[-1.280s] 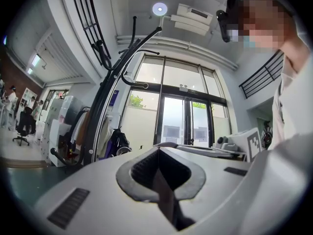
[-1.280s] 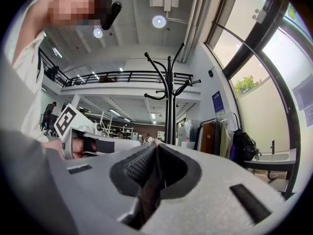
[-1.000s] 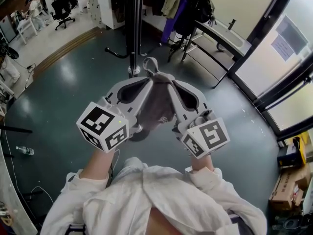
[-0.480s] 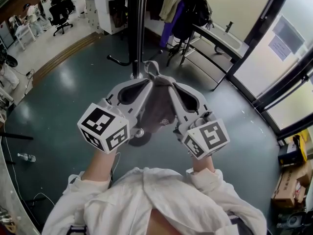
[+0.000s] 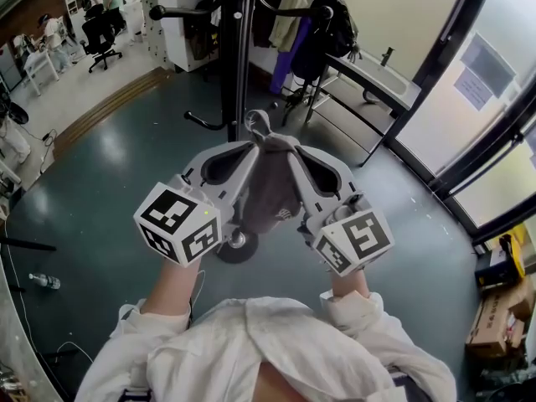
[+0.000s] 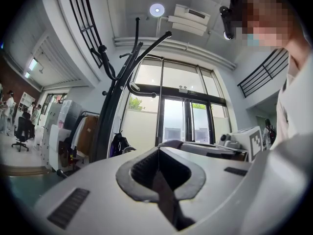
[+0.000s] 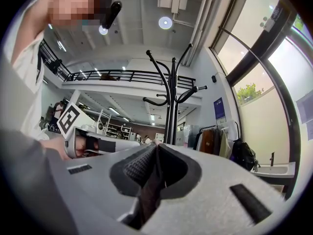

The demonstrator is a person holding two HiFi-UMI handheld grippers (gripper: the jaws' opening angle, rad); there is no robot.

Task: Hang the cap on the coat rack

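**Both grippers holding cap up in front of coat rack**

In the head view the left gripper and right gripper are coming together at centre frame, tips almost touching, marker cubes sitting lower left and lower right of them. The cap, grey-brown and limp, is hanging between the two grippers, and its strap loop is sticking up above the tips.

In the left gripper view the left gripper is showing its jaws pressed together on a fold of cap fabric, low in the frame. In the right gripper view the right gripper is looking the same: jaws closed on the cap, dark cloth running down the slot.

The coat rack is standing just beyond the cap, in the upper centre of the head view, a black pole with curved hooks at the top edge. It is rising at left of centre in the left gripper view and at centre in the right gripper view. The cap is not touching it.

A clothes rail with hanging garments is showing at top centre. The dark floor is filling the left side, with a cardboard box at the lower right edge. The person's white sleeves are filling the bottom.
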